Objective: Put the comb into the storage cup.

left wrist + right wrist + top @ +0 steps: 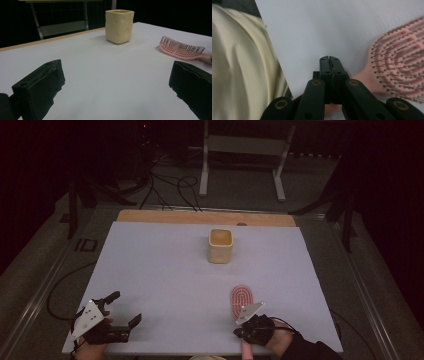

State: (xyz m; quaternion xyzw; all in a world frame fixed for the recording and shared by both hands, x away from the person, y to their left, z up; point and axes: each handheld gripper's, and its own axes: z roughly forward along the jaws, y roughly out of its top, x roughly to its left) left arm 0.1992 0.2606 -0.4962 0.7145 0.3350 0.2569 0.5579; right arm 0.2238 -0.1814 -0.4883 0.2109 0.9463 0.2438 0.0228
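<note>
Hairbrush (397, 62) handle under shut right gripper (329, 58), nothing held, left gripper (122, 312) wide open.

Two black grippers, chunky plastic, both pretty much twins. Left gripper (120, 312) topped with a grey three-cornered plate, small dark dots at its corners; blocky black jaws with rough, chipped-looking pads. Right gripper (239, 324) with the same grey plate on top, plus a thin black cable trailing off behind that plate. Below the plate, black link arms with brass-coloured rivets and small screw holes. Dark sleeve behind it. Pale yellow clothing (242, 72) left of the link arms.
</note>
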